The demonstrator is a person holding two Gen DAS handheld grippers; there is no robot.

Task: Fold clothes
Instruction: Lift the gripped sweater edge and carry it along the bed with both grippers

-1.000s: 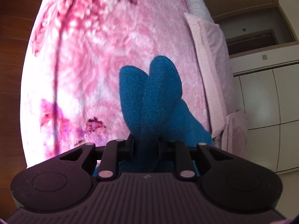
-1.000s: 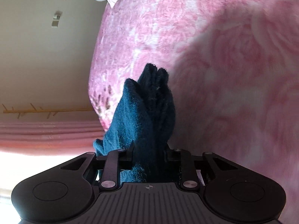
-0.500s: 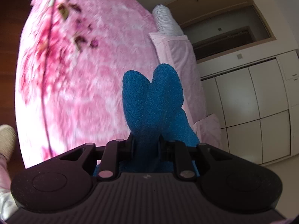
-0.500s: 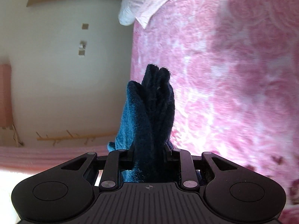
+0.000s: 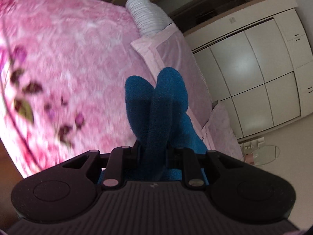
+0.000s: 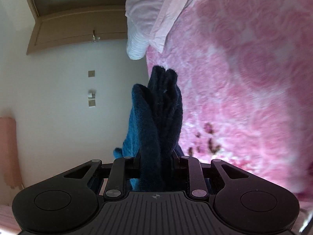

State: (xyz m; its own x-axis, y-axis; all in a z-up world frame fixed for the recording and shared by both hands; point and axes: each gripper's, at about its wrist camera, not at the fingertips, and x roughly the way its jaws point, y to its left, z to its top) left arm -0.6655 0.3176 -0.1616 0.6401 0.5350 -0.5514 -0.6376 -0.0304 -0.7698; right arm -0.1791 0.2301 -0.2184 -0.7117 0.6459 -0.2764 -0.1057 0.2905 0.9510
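Left wrist view: left gripper [image 5: 153,146] pinching blue fleece garment [image 5: 156,101]; right gripper [image 6: 156,156] likewise.

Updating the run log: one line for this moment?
left gripper: shut on blue garment | right gripper: shut on it | above pink floral bedspread

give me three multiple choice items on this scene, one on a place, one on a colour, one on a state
1. Where does the ribbed white roll lie?
A. at the pillow end of the bed
B. on the floor
C. inside the wardrobe

2. What colour is the fabric in the grippers?
A. yellow
B. blue
C. white

3. How does the left gripper stand?
A. wide open and empty
B. shut on the fabric
C. open above the fabric

Answers:
1 A, it sits beside the pale pink pillow on the pink floral bedspread.
2 B, the fleecy cloth is blue in both views.
3 B, its jaws pinch bunched fabric, as do those of the right gripper.
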